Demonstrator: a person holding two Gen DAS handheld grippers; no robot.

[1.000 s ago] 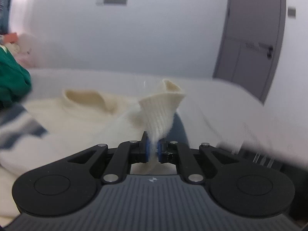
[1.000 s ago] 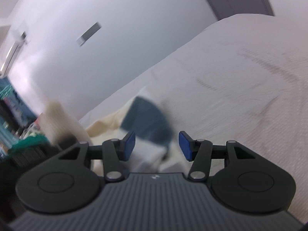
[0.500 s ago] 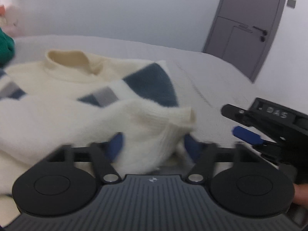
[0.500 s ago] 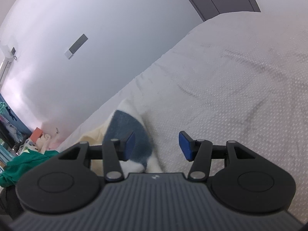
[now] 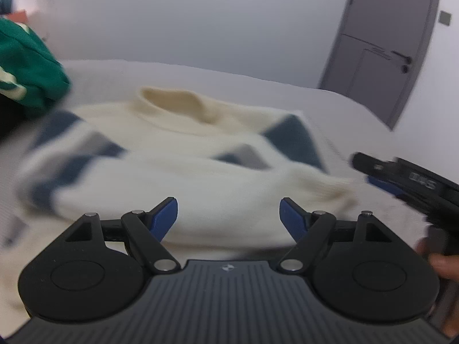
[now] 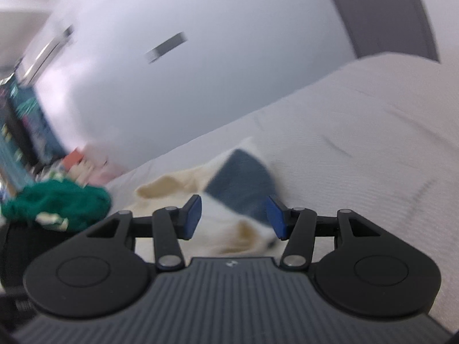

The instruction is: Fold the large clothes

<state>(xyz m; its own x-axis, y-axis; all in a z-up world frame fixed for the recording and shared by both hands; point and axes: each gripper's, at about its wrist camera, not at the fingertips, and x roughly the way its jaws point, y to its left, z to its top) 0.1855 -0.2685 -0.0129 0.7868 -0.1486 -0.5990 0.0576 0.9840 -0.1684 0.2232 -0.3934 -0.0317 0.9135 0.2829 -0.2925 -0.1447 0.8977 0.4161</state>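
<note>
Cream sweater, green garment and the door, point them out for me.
cream sweater (image 5: 178, 106): left wrist view, on its collar.
green garment (image 6: 57, 203): right wrist view, middle of the bunched heap.
door (image 5: 381, 43): left wrist view, on its grey panel.

Colours I see
Cream sweater (image 5: 183, 154) with navy and grey diamond patches; green garment (image 5: 28, 66); pale grey bed (image 6: 358, 143).

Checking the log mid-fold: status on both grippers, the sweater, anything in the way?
Left gripper open, empty. Right gripper open, empty. Cream sweater on the bed, sleeve across the body. Green garment off to one side, clear of the sweater.
</note>
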